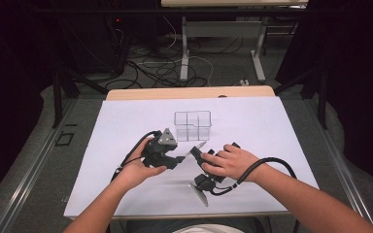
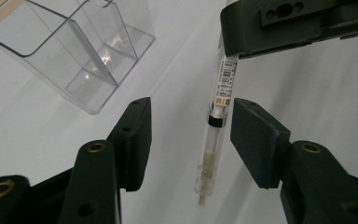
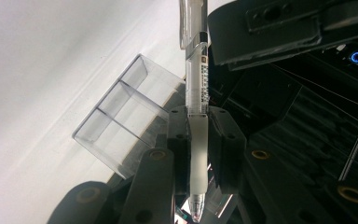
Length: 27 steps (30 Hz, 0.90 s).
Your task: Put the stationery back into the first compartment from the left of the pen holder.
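White tabletop near the clear organizer (image 1: 193, 125): your R gripper (image 3: 198, 149) pinches the light, slick pen (image 2: 216, 122) by its rubber grip; L gripper (image 2: 191, 140) spread around the barrel, take it there w/ care.

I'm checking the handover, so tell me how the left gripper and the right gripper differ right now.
The right gripper is shut on the clear pen, pads pressed on its frosted grip; the left gripper stands open around the pen's other end, with gaps on both sides. The left gripper carries a grey three-cornered plate; the right gripper's top lies under the hand. Both have black jaws.
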Each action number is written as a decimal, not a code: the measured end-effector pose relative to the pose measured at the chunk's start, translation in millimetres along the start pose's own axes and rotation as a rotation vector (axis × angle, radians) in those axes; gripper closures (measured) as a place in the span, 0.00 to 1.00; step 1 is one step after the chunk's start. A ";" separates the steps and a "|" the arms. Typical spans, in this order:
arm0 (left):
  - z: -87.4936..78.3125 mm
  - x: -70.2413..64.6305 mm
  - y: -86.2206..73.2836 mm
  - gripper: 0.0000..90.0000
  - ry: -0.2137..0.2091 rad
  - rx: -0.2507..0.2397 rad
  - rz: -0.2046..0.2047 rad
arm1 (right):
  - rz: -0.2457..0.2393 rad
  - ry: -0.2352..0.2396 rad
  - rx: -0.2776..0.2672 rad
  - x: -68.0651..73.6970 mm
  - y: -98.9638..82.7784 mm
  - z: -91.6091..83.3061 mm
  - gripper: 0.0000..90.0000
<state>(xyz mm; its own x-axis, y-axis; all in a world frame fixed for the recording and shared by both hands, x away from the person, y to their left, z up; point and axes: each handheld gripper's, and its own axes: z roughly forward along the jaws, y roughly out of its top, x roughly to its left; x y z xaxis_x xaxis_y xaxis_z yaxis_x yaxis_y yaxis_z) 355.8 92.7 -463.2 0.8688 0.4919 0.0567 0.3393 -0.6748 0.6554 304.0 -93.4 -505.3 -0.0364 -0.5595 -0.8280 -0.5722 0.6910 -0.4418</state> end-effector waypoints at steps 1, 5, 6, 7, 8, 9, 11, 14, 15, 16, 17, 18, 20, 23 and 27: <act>0.9 -0.4 1.3 0.55 -0.004 0.003 0.006 | 0.000 -0.001 -0.002 0.1 0.2 0.2 0.89; 4.7 -2.1 4.1 0.60 -0.013 0.008 0.007 | -0.012 -0.006 -0.008 -1.1 1.3 0.3 0.89; 6.1 -2.4 4.5 0.61 -0.009 0.006 0.015 | -0.008 -0.008 -0.012 -1.0 1.4 0.6 0.89; 6.3 -2.2 5.1 0.62 -0.013 0.022 0.025 | -0.007 -0.009 -0.014 -1.1 1.4 0.6 0.89; 7.6 -2.5 5.3 0.64 -0.012 0.024 0.028 | -0.008 -0.010 -0.015 -1.5 1.6 0.6 0.89; 8.7 -2.8 5.7 0.64 -0.012 0.028 0.032 | -0.008 -0.010 -0.014 -1.7 1.8 0.3 0.89; 9.8 -3.6 6.4 0.67 -0.018 0.035 0.040 | -0.012 -0.005 -0.008 -1.6 2.7 -0.6 0.89; 12.6 -6.3 8.1 0.71 -0.012 0.040 0.058 | -0.012 -0.011 -0.018 -1.4 3.0 0.2 0.89; 12.9 -6.8 8.9 0.71 -0.016 0.046 0.059 | -0.012 -0.011 -0.018 -1.4 3.0 0.2 0.89; 13.5 -7.5 9.7 0.74 -0.021 0.051 0.061 | -0.007 -0.016 -0.022 -1.2 3.4 0.3 0.89; 14.2 -8.5 10.4 0.75 -0.023 0.054 0.063 | -0.009 -0.017 -0.024 -1.6 3.9 0.4 0.89; 14.8 -9.1 11.2 0.75 -0.027 0.058 0.068 | -0.009 -0.017 -0.024 -1.6 3.9 0.4 0.89; 16.7 -11.0 12.8 0.79 -0.026 0.065 0.075 | -0.015 -0.010 -0.012 -3.1 6.5 -0.8 0.89; 19.6 -12.9 15.1 0.81 -0.026 0.082 0.083 | -0.010 -0.018 -0.023 -3.5 8.0 -0.1 0.89; 21.5 -13.3 16.4 0.85 -0.015 0.089 0.089 | -0.014 -0.023 -0.022 -5.1 9.4 0.1 0.89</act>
<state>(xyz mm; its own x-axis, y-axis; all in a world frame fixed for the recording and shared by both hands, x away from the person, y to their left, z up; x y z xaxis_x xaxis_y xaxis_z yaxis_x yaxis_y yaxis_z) 357.6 63.3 -469.4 0.9022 0.4196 0.1000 0.2903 -0.7620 0.5789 298.9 -84.0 -505.3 -0.0094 -0.5581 -0.8297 -0.5900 0.6730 -0.4460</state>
